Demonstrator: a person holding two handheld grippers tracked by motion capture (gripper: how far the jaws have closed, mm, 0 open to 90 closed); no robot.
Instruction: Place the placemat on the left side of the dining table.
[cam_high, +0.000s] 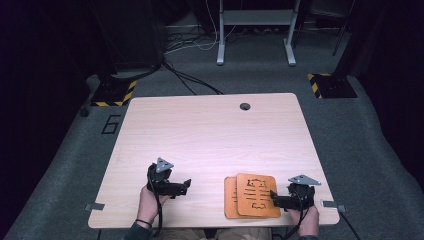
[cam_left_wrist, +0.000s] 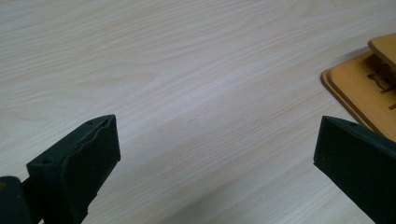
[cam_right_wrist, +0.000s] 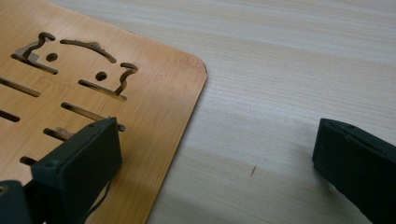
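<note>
Left gripper: held in the person's left hand near the front-left of the table; points toward the boards on its right. In the left gripper view its jaws stand wide apart over bare wood, nothing between them, nothing touched.

Table: light wood grain, round cable hole near the far edge; metal clips at the two front corners.

Lower board: orange-brown wooden board, rounded corners, lying flat near the front edge, right of centre. Mostly covered by the upper board; its left strip shows. In the left gripper view its corner shows at the right edge, well apart from the left gripper.

Upper board: same colour, lies on the lower one, shifted right and slightly turned. Cut-through slots and a face-like pattern.

Right gripper: held in the person's right hand at the front-right of the table, pointing left at the boards. Jaws wide apart, gripping nothing. In the right gripper view one jaw sits over the upper board's edge region, the other over bare table; contact with the board cannot be told.
</note>
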